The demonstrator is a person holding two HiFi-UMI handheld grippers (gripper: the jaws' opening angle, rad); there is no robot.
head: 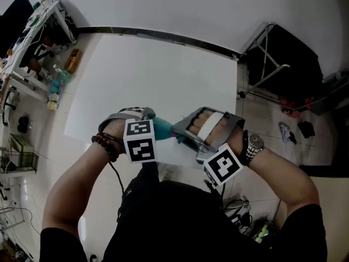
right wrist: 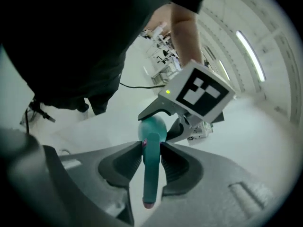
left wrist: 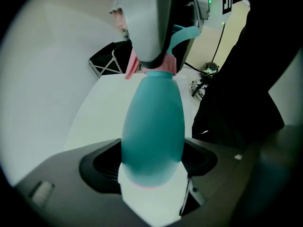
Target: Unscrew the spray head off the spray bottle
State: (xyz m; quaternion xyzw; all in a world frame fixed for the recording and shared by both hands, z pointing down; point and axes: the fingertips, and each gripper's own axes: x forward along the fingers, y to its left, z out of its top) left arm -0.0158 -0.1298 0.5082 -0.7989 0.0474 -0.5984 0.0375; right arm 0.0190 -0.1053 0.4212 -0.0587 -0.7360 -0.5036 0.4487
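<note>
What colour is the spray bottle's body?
Teal; the spray bottle shows best in the left gripper view.

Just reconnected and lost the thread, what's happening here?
A person is working with two handheld grippers above a white table. The left gripper is clamped around the body of the teal spray bottle, held sideways in the air. The right gripper is closed on the spray head. The head looks attached, so the unscrewing isn't done.
</note>
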